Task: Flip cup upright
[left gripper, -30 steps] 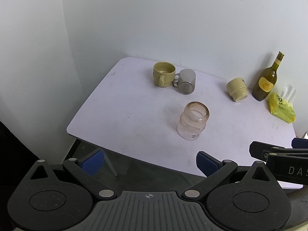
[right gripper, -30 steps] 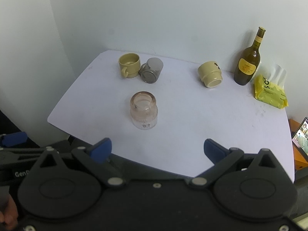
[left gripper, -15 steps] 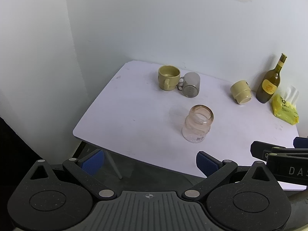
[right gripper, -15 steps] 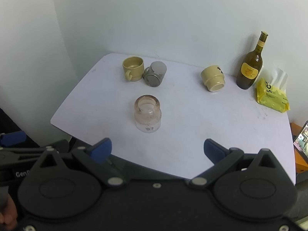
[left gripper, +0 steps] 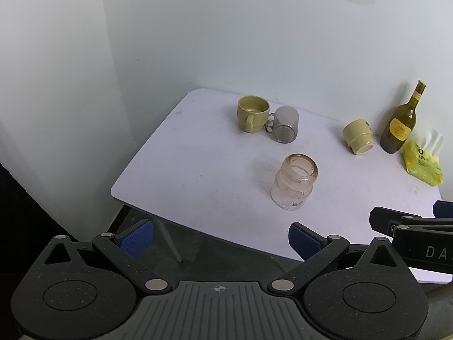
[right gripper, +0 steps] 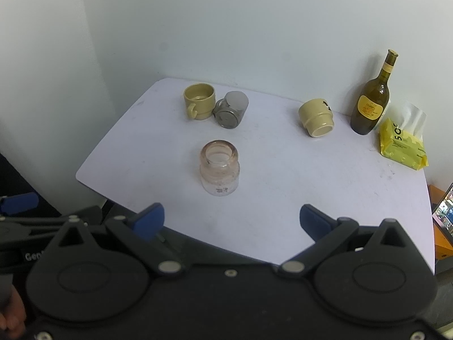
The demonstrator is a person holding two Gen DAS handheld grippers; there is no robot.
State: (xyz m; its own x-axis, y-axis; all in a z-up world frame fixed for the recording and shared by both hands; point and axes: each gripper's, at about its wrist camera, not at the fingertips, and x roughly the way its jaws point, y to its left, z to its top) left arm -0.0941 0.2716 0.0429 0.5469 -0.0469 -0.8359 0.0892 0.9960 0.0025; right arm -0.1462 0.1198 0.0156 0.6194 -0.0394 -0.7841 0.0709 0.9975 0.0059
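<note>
Cream cup (right gripper: 316,117) lies tipped on its side far right on the table (right gripper: 283,184), beside the bottle (right gripper: 371,107), mouth facing near-right. The right gripper (right gripper: 232,221) looks nearer to it than the left gripper (left gripper: 220,236); both hover spread wide and empty.

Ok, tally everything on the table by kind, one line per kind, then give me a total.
Yellow ceramic cups: 2 (upright mug, cup on its side)
Metal cup on its side: 1
Clear glass jar, upright: 1
Wine bottle: 1
Yellow tissue pack: 1
Total: 6
</note>
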